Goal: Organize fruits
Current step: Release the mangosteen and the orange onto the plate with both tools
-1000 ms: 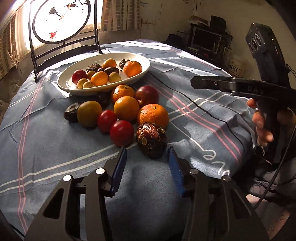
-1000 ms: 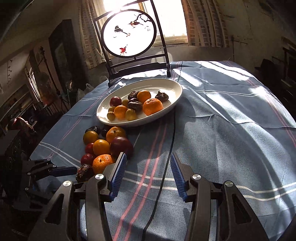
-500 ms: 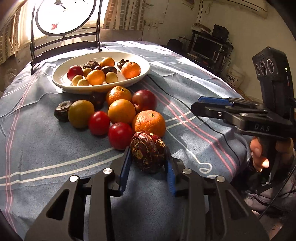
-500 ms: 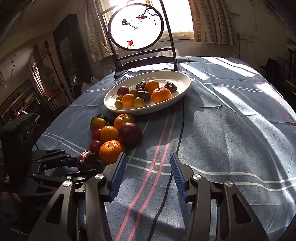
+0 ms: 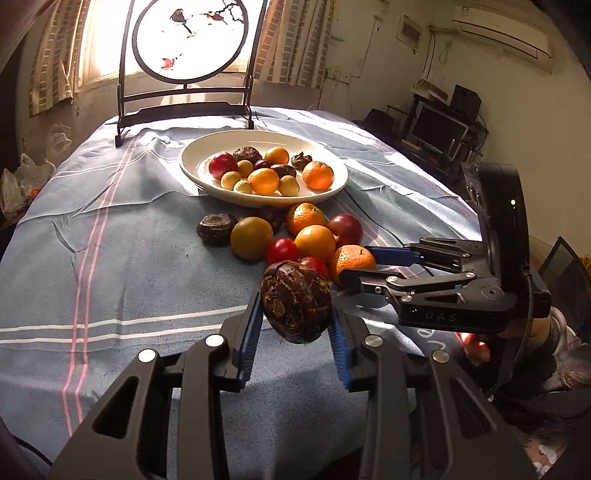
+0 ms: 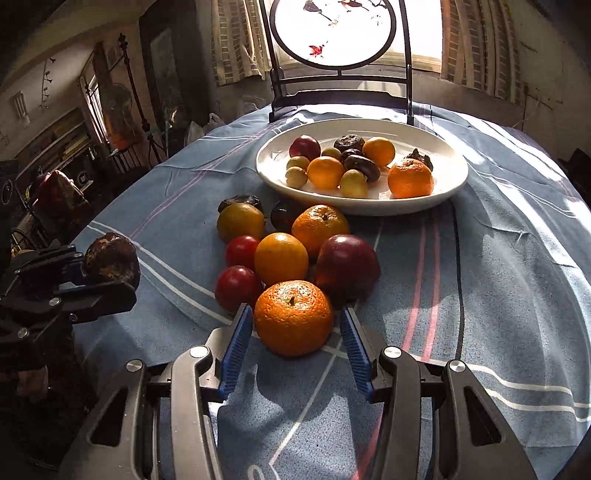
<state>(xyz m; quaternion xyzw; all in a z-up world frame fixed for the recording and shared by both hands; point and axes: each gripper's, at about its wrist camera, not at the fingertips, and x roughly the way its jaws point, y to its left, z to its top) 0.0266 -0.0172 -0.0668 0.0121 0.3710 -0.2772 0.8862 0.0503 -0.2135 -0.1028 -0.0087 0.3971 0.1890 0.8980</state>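
Observation:
My left gripper (image 5: 295,314) is shut on a dark brown wrinkled fruit (image 5: 295,301) and holds it above the cloth; it also shows in the right wrist view (image 6: 110,260). My right gripper (image 6: 295,325) is open, its blue pads on either side of a rough orange mandarin (image 6: 293,317) on the table, with small gaps. Behind it lies a pile of loose fruit: a smooth orange (image 6: 281,258), a dark red apple (image 6: 347,262), two red tomatoes (image 6: 238,288). A white oval plate (image 6: 448,184) holds several fruits.
A blue striped tablecloth (image 6: 498,277) covers the round table. A black cable (image 6: 458,258) runs across it to the right of the pile. A framed round screen (image 6: 334,33) stands behind the plate. The right gripper's body (image 5: 454,295) sits close to my left gripper.
My left gripper closed on the dark brown fruit and lifted it off the cloth. My right gripper moved forward and left until its open pads flank the mandarin.

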